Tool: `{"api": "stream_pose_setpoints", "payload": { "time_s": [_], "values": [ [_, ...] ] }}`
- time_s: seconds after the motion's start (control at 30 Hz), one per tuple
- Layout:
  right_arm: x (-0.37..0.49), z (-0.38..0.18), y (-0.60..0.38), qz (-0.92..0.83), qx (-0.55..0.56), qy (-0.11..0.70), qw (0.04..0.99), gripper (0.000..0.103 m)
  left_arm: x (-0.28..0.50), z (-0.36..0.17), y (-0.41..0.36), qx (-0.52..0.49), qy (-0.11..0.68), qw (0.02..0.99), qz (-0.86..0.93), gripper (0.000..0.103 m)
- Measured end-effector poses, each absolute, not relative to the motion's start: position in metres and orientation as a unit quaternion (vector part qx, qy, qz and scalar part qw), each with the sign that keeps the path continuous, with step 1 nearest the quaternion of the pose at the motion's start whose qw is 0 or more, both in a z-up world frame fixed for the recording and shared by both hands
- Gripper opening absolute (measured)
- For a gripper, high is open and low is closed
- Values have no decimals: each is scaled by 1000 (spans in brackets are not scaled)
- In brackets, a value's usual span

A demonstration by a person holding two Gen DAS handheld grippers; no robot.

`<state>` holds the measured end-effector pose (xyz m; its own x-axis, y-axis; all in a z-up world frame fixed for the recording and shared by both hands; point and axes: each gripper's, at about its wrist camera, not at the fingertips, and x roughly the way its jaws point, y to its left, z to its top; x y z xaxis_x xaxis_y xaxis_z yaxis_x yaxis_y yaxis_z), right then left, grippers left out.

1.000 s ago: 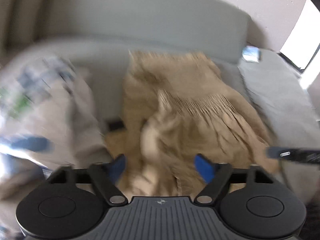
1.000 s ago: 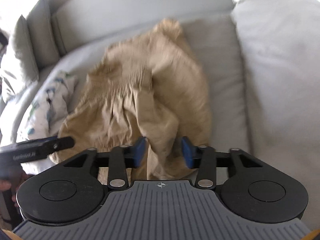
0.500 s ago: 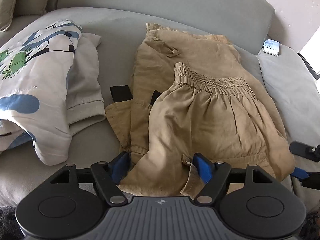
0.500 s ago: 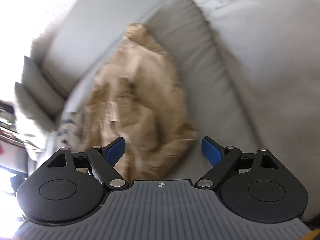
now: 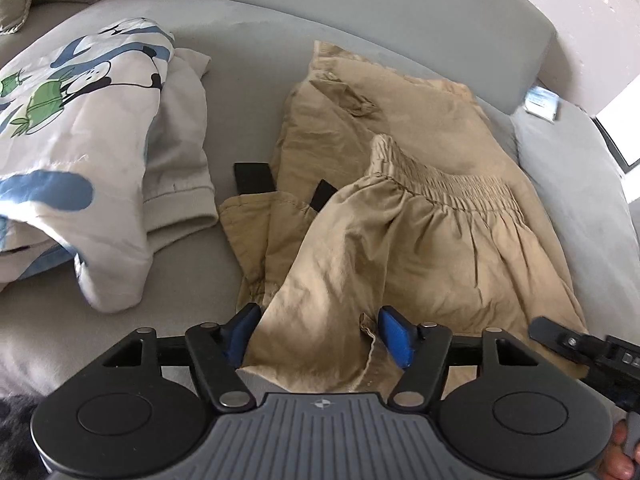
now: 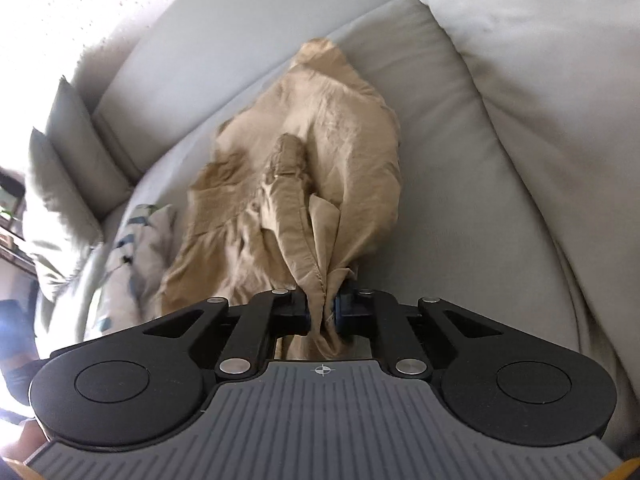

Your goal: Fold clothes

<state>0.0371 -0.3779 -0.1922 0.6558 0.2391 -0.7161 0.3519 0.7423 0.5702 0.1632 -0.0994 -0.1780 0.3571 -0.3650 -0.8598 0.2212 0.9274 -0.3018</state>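
Observation:
Tan trousers (image 5: 400, 216) with an elastic waistband lie crumpled on a grey sofa (image 5: 248, 80). In the left wrist view my left gripper (image 5: 320, 338) is open, its blue pads on either side of the trousers' near edge, not gripping. The right gripper's black tip (image 5: 568, 340) shows at the trousers' right edge. In the right wrist view my right gripper (image 6: 323, 312) is shut on a bunched edge of the tan trousers (image 6: 320, 168), which stretch away from it across the seat.
A white panda-print blanket (image 5: 80, 128) over a beige garment (image 5: 180, 168) lies left of the trousers. A small packet (image 5: 542, 103) rests on the right cushion. Grey cushions (image 6: 64, 160) stand at the sofa's far end. The backrest (image 6: 540, 100) rises at right.
My right gripper was open half a second ago and has shut on the trousers' edge. The left view went from blurred motion to steady, gripper still open near the trousers.

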Motion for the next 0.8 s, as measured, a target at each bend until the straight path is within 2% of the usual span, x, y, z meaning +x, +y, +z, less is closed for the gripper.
{"api": "stream_pose_setpoints", "payload": {
  "time_s": [0.2,0.23,0.27,0.3,0.33,0.4,0.43,0.47,0.53,0.57,0.6,0.63,0.67,0.7,0.8],
  "values": [
    [-9,-191,-382,-38,374,431,820,12,125,-171,-100,-50,529,820,-211,62],
    [-12,-195,-383,-40,371,434,820,19,122,-171,-100,-46,521,826,-211,62],
    [-12,-197,-384,-45,370,438,818,39,118,-168,-99,-43,512,832,-208,62],
    [-13,-198,-385,-50,369,442,816,45,114,-162,-98,-42,502,839,-206,63],
    [-19,-193,-386,-51,366,437,820,47,110,-155,-96,-41,491,846,-205,64],
    [-29,-181,-387,-52,360,426,829,54,99,-134,-88,-43,457,864,-207,77],
    [-35,-171,-386,-58,344,418,839,59,93,-124,-84,-44,438,873,-210,78],
    [-40,-161,-385,-68,325,408,850,60,89,-113,-80,-45,414,882,-219,77],
    [-48,-140,-380,-79,286,374,878,60,85,-98,-78,-47,372,895,-243,65],
    [-49,-131,-378,-81,271,356,891,51,87,-94,-82,-47,365,895,-253,56],
    [-46,-126,-375,-75,265,342,898,36,91,-92,-87,-48,360,894,-261,48],
    [-39,-124,-375,-63,266,337,901,2,99,-94,-95,-48,368,891,-264,41],
    [-31,-123,-374,-51,267,333,903,3,107,-99,-104,-50,379,885,-264,27],
    [-20,-125,-370,-43,268,338,901,3,117,-105,-113,-55,395,878,-264,24],
    [14,-131,-354,-24,253,347,903,3,144,-127,-137,-49,429,863,-262,24]
  ]
}}
